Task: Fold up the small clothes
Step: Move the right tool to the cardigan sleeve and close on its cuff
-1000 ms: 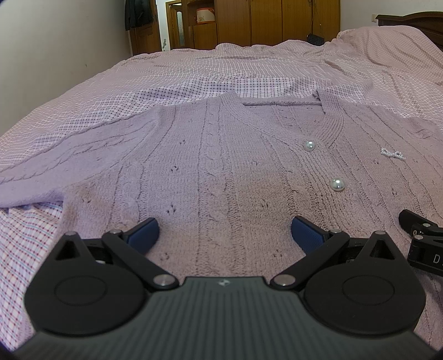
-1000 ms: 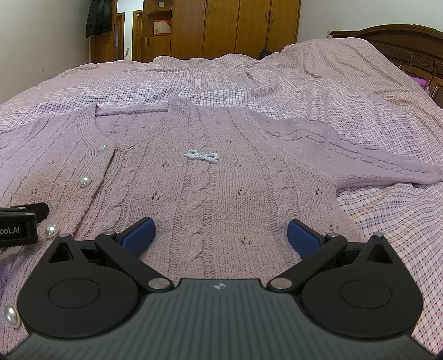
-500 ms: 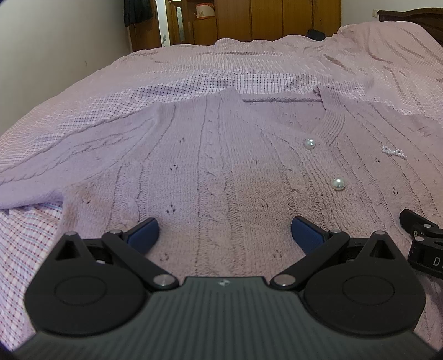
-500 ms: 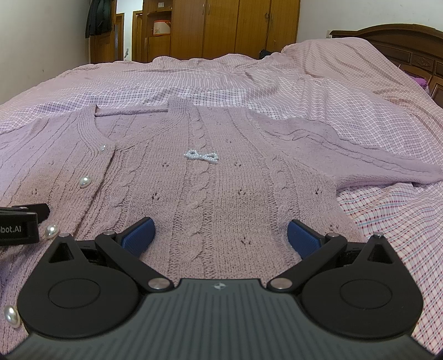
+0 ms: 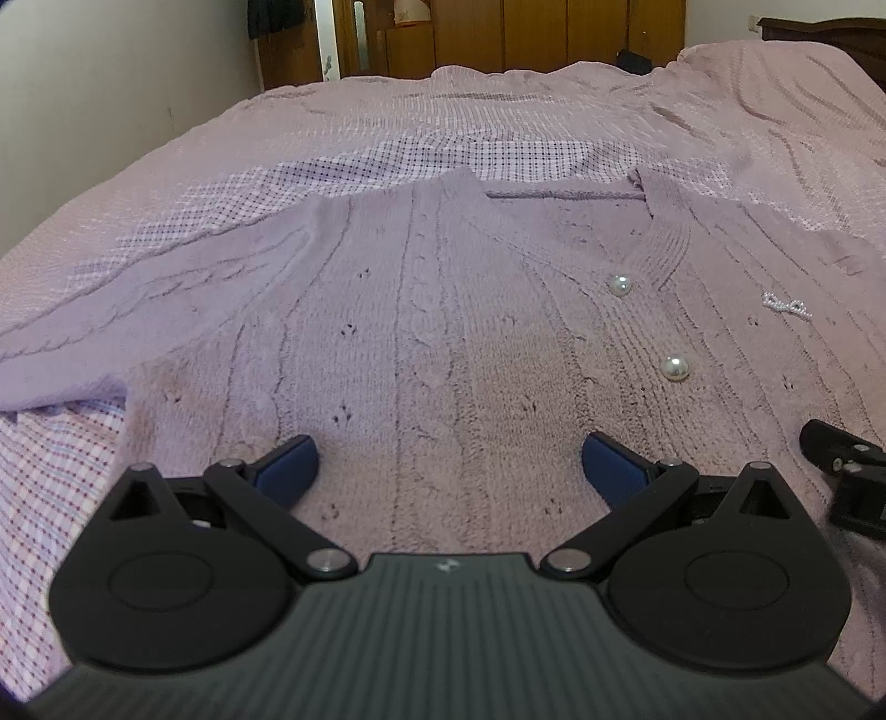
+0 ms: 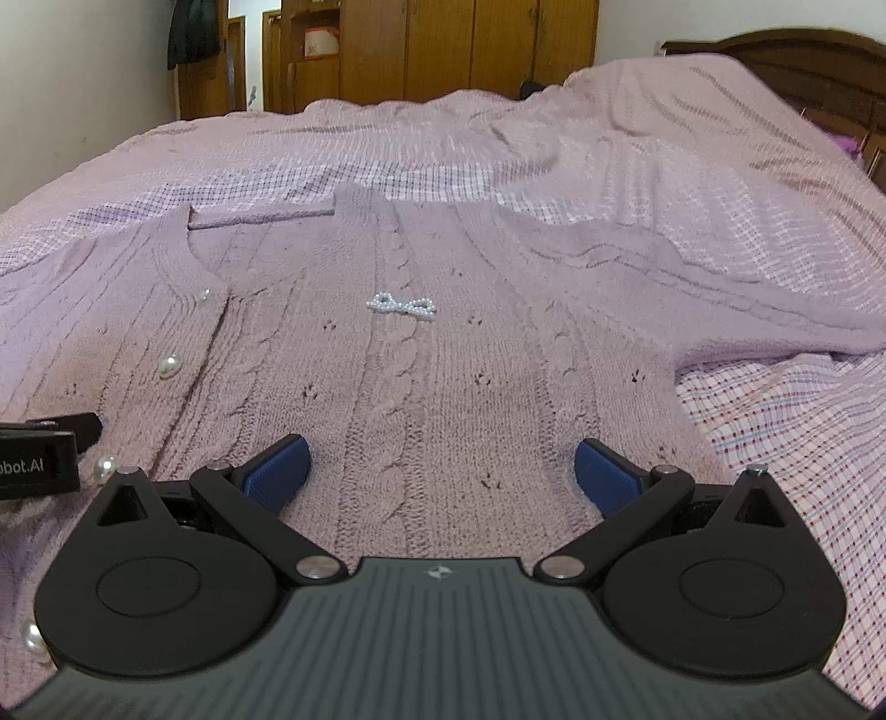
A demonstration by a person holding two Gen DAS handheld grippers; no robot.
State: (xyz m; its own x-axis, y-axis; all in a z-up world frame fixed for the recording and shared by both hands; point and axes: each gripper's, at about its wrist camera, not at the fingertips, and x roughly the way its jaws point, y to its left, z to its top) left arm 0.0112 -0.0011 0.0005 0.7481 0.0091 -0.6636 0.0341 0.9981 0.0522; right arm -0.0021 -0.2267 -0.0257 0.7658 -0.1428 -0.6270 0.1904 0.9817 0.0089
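**Both grippers spread wide over the lilac cardigan**

I have the cardigan (image 5: 443, 332) lying flat and face up on the bed, spread across the checked bedspread (image 5: 498, 149), neckline away from me and hem toward the cameras. It is buttoned down the front with pearl buttons (image 5: 676, 367). A small beaded bow (image 6: 401, 304) sits on the chest panel that I see best from the right wrist view.

My left gripper (image 5: 447, 462) hangs low over the lower part of the cardigan's left half. Its fingers are released, the blue pads (image 5: 285, 468) far apart with bare knit between them, holding nothing. I cannot tell whether the pads touch the fabric. The left sleeve (image 5: 138, 315) runs out toward the left edge of the view, and its end rests on the bedspread.

My right gripper (image 6: 440, 468) is over the lower part of the right half, with a cable-knit column running up between its fingers. These fingers are also released and wide apart, with nothing between the blue pads (image 6: 603, 473). The right sleeve (image 6: 720, 288) stretches out to the right over the bedspread.

Each gripper shows at the edge of the other's view, just beside the button line. At the far side of the room I see wooden wardrobes (image 6: 443, 50) and a dark headboard (image 6: 803, 61).
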